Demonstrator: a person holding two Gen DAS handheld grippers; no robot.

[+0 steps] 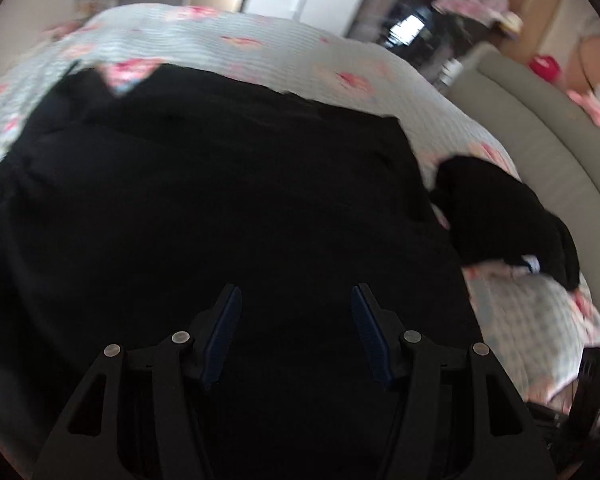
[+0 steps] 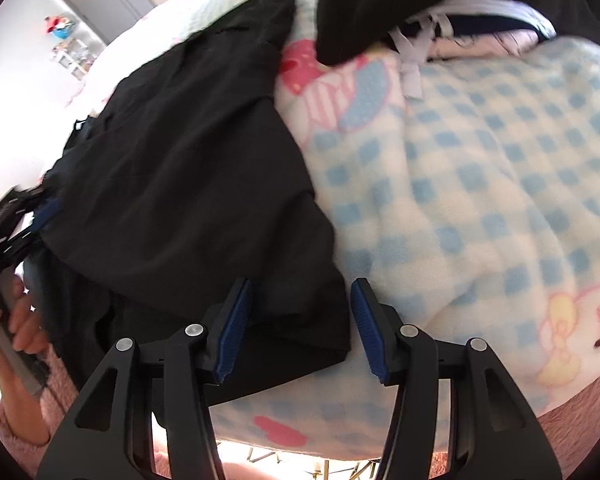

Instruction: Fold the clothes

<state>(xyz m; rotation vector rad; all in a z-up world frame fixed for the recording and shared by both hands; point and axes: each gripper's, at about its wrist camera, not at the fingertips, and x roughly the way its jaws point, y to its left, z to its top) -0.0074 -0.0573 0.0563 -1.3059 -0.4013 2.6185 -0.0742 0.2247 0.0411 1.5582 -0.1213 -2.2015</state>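
We judge the black garment point(image 1: 220, 184) to be light, limp and a little slick, so it will sag and crease wherever it is unsupported; we would take it at a hem corner or along an edge, pinching both layers, rather than in the middle of the panel. It looks plain black and matte, partly folded, with few visible seams, spread over a blanket point(image 2: 480, 168) on the bed. It lies directly below and ahead of our left hand-held gripper point(image 1: 296, 300), whose jaws stand apart with only cloth beneath them and nothing pinched. Our right hand-held gripper point(image 2: 302, 294) also has its jaws apart, straddling the garment's near corner; the pads do not appear to press on it. Beyond and to the right of the left hand-held gripper sits a second dark heap point(image 1: 496, 216), too blurred to identify. A hand point(image 2: 16, 328) shows to the left of the right hand-held gripper.
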